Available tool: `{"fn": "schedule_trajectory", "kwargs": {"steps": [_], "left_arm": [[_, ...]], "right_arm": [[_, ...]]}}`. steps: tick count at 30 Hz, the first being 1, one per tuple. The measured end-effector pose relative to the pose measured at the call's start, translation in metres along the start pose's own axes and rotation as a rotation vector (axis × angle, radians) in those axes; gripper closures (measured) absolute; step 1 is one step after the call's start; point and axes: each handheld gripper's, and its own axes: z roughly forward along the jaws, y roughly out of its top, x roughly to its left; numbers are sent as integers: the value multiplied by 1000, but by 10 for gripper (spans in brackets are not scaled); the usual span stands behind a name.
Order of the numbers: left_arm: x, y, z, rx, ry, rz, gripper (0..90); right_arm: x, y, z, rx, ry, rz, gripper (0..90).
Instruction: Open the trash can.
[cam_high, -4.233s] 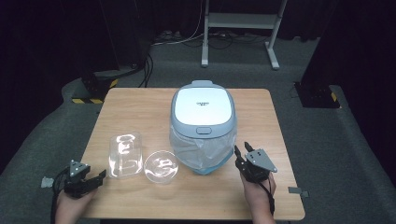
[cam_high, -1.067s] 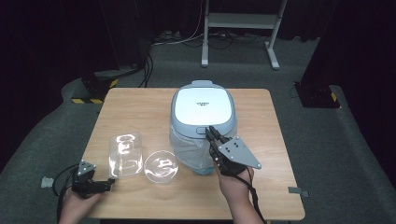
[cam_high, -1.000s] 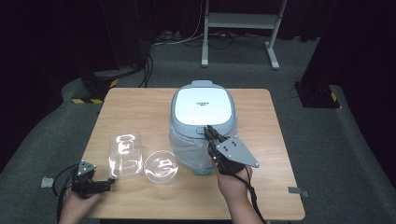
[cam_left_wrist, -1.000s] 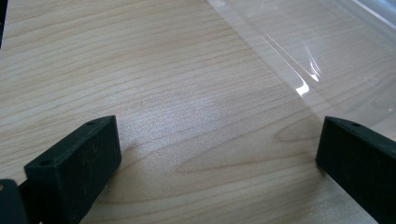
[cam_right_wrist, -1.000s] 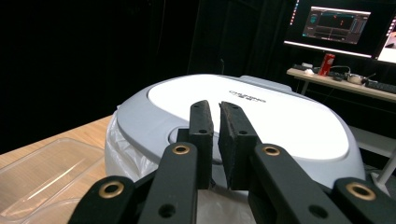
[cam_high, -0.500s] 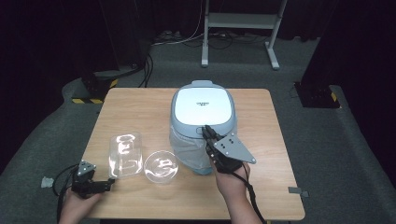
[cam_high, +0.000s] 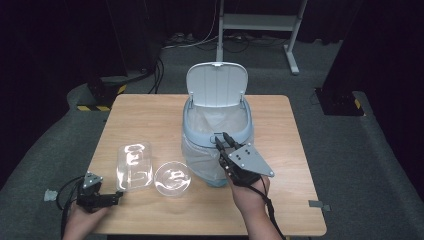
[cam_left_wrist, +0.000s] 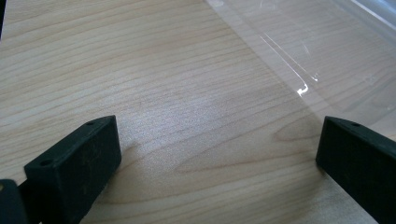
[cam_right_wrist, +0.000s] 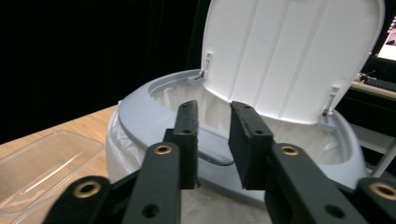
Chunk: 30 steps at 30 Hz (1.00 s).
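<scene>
A grey-blue bin (cam_high: 189, 131) lined with a clear bag stands mid-table, its white lid (cam_high: 216, 85) up. My right gripper (cam_high: 222, 136) sits at the bin's front rim. In the right gripper view its jaws (cam_right_wrist: 214, 109) stand a narrow gap apart in front of the rim (cam_right_wrist: 140, 109) and raised lid (cam_right_wrist: 289, 51); they have just been opening, and nothing is between them. My left gripper (cam_high: 119, 196) rests low at the table's front left, open wide (cam_left_wrist: 219, 140) over bare wood, beside a clear rectangular container (cam_high: 134, 165).
A clear round bowl (cam_high: 173, 177) sits between the container and the bin. The container's edge (cam_left_wrist: 327, 56) lies just beyond my left jaws. A metal stand (cam_high: 260, 22) and cables are on the floor behind the table.
The bin's lid has swung from shut to upright. The right gripper's jaws have parted slightly at the front rim. The left gripper has stayed put.
</scene>
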Motion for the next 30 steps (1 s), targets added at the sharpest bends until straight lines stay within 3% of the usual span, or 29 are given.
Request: {"fn": "schedule_trajectory", "kwargs": {"steps": [4, 11, 12, 15, 19, 23, 30], "left_arm": [[0, 0, 0, 0, 0, 0, 2], [0, 0, 0, 1, 0, 2, 2], [0, 0, 0, 1, -1, 0, 2], [0, 0, 0, 1, -1, 0, 2], [0, 0, 0, 1, -1, 0, 2], [0, 0, 0, 1, -3, 5, 3], [0, -1, -1, 1, -9, 7, 6]], "right_arm": [[-6, 1, -8, -2, -19, 5, 618], [-33, -15, -24, 33, -109, 15, 524], [-42, -25, -27, 55, -128, 42, 511], [-49, -36, -30, 75, -144, 56, 506], [-56, -63, -33, 133, -182, 53, 494], [-59, -77, -33, 165, -195, 59, 489], [-65, -125, -24, 234, -223, 56, 494]]}}
